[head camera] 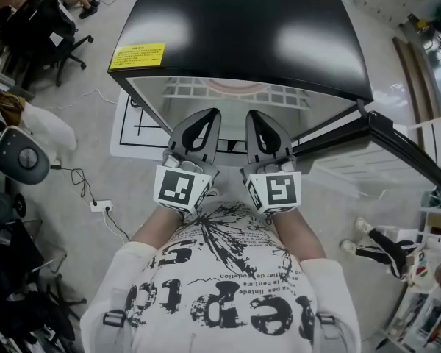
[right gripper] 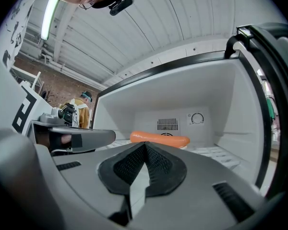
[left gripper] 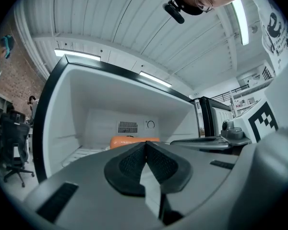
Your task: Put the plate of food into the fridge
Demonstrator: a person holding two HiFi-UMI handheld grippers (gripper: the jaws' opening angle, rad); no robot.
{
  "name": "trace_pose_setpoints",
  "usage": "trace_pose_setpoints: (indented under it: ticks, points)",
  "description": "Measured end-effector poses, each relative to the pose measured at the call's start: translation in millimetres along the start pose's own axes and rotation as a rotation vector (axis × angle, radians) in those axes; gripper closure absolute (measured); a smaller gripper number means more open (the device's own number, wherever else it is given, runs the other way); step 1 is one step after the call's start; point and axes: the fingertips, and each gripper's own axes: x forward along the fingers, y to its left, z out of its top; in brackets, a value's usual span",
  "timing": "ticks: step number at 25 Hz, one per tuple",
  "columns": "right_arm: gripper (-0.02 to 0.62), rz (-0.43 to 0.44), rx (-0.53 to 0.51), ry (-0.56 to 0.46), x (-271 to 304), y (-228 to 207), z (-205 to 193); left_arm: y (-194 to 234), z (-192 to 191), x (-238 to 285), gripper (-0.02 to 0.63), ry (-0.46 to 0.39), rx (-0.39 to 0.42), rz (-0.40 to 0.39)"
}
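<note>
- Both grippers are level and side by side, pointing into the open fridge (head camera: 242, 28).
- The left gripper (left gripper: 145, 143) is clenched, its tips pressed together with nothing between them.
- The right gripper (right gripper: 144, 143) matches it: jaws clamped tip to tip, empty.
- The plate of food (right gripper: 159, 138) sits inside the fridge on the white wire shelf (head camera: 279, 94), toward the back wall, apart from both grippers.
- A long orange piece of food lies across that plate, just below the vent (right gripper: 167, 124) and the round dial (right gripper: 197, 118).
- The fridge door (head camera: 404, 140) stands swung open on the right.
</note>
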Motion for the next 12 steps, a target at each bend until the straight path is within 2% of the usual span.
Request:
trace_pose_setpoints:
  ticks: [6,12]
  points:
    - [0.594,-0.01,-0.01,0.0,0.3,-1.8,1.9,1.3,-2.8,3.0,0.598,0.022,0.027,-0.005]
    - [0.594,-0.037,0.01,0.032,2.7,-7.8,-3.0,-0.2,2.0,5.1,0.598,0.0,0.048,0.0]
